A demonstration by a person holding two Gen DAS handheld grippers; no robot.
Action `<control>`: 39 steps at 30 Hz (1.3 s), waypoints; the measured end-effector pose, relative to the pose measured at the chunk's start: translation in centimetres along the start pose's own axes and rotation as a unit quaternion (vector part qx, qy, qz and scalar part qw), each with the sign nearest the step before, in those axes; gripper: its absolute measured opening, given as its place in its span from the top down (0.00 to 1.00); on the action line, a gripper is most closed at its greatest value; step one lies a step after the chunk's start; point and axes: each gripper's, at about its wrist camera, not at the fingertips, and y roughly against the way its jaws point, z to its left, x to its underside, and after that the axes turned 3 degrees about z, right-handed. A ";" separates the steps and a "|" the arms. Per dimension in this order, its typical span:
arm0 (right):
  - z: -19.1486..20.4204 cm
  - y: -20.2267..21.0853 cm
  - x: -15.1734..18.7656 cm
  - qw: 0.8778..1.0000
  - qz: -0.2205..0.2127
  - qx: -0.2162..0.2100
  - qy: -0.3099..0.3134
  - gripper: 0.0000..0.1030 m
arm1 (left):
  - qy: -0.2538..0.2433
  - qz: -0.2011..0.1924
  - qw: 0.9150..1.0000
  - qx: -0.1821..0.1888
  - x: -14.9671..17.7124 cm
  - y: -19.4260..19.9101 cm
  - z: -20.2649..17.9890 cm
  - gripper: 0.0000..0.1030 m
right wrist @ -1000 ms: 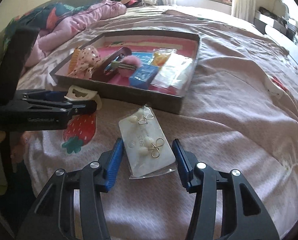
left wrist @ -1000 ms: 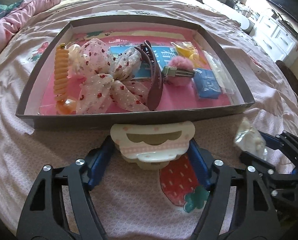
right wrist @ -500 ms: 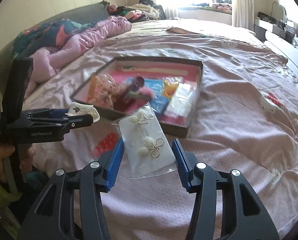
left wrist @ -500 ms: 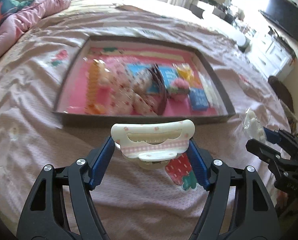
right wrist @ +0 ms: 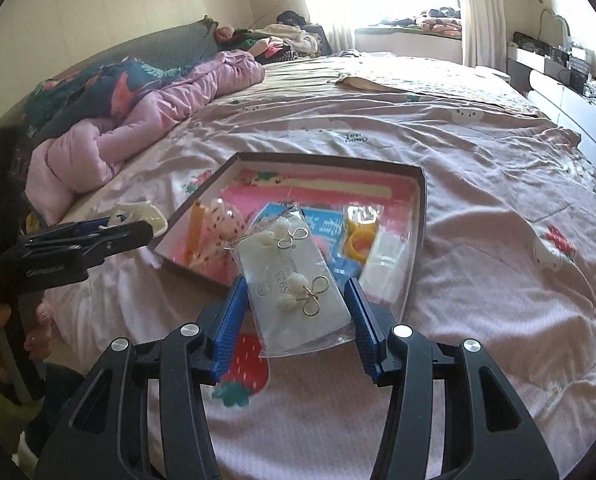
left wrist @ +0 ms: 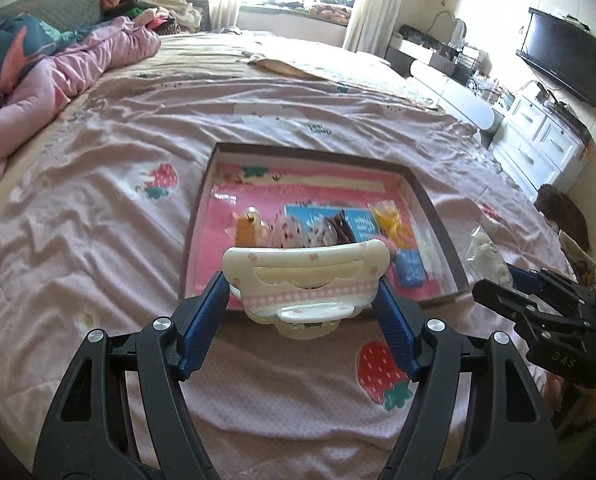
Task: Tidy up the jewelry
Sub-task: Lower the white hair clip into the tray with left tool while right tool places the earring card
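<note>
Two grippers hang above a pink bedspread (left wrist: pixel 98 208), each clamped on one item. "S925" is printed on the white earring card (right wrist: pixel 294 284) in its clear sleeve, pinched edge to edge between the blue pads of the right gripper (right wrist: pixel 296 310); two bow-shaped earrings with pale beads sit on it. On the side of the left gripper (right wrist: pixel 110 240) a moulded brand name shows in the right wrist view, too small to read.

Both grippers tilt downward toward the bed. The left gripper (left wrist: pixel 304 304) grips a cream hair clip (left wrist: pixel 306 276) with pink gingham trim, held crosswise between its fingers.

Ahead of both sets of fingers lies an open grey box (left wrist: pixel 438 224) with a pink floor, holding an orange coil, a spotted bow, yellow rings and a blue packet.

Only the left wrist view shows a wall television (left wrist: pixel 562 56) and white drawers (left wrist: pixel 538 148). Only the right wrist view shows the person's fingers (right wrist: pixel 38 328) on the left handle.
</note>
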 end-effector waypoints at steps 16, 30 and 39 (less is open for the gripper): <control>-2.8 -1.6 -2.9 0.998 -0.023 0.048 -0.025 0.53 | -0.025 -0.012 1.000 0.012 -2.9 -2.4 -1.4 0.39; -4.7 -4.2 -2.6 0.997 -0.001 0.067 -0.037 0.53 | -0.046 0.021 0.999 0.009 -3.6 -7.2 -2.4 0.39; -4.3 -7.4 -1.4 0.997 0.036 0.051 -0.040 0.53 | -0.041 0.042 0.998 0.003 -3.1 -9.3 -1.8 0.39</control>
